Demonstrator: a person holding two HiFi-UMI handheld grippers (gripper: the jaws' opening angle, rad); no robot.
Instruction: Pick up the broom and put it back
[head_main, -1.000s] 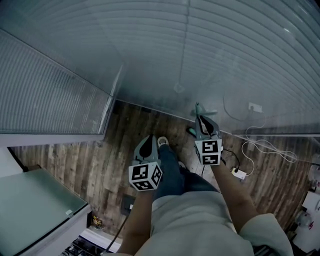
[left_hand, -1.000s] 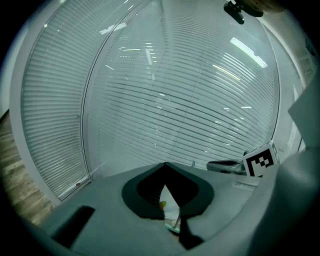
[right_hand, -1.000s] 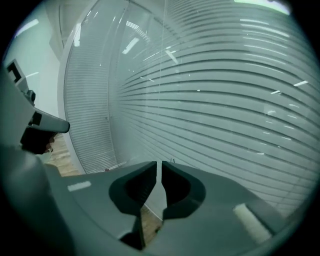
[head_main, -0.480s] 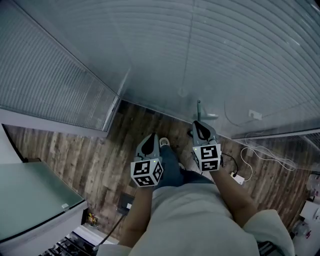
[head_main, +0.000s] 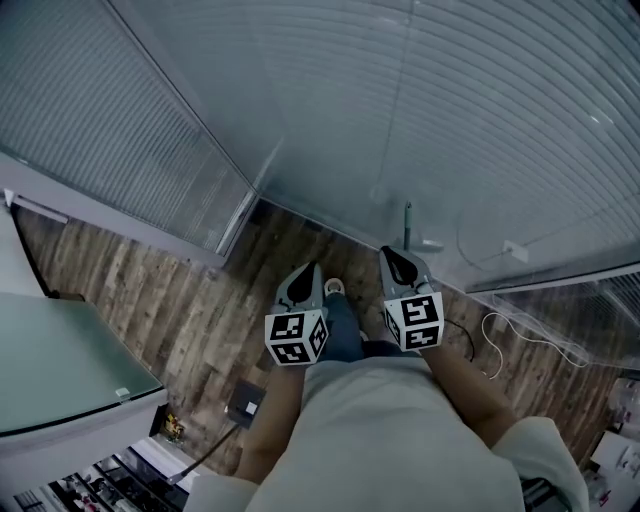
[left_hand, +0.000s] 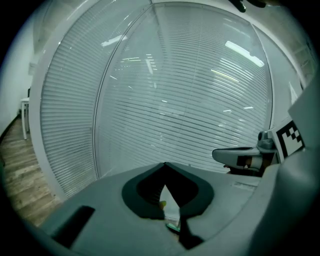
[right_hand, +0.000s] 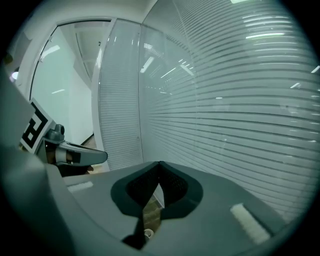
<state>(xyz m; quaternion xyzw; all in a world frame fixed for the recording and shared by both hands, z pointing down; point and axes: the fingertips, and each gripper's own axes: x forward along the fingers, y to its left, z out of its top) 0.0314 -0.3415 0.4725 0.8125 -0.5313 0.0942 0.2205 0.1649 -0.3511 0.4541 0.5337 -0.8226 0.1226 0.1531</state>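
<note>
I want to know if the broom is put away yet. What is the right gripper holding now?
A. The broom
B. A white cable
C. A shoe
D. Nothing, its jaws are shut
D: in its own view the right gripper has its jaws closed together with nothing between them, while the broom stands apart by the glass wall.

Three cameras, all turned toward the glass wall with blinds (head_main: 430, 110).
The head view looks steeply down from above, over the left gripper (head_main: 306, 270) and the right gripper (head_main: 388, 253), to the wooden floor (head_main: 170, 300) at the wall's foot. Each gripper view rides on its gripper, nearer to the wall, and faces it along the jaws. All three share the wall; each gripper view also catches the other gripper.
</note>
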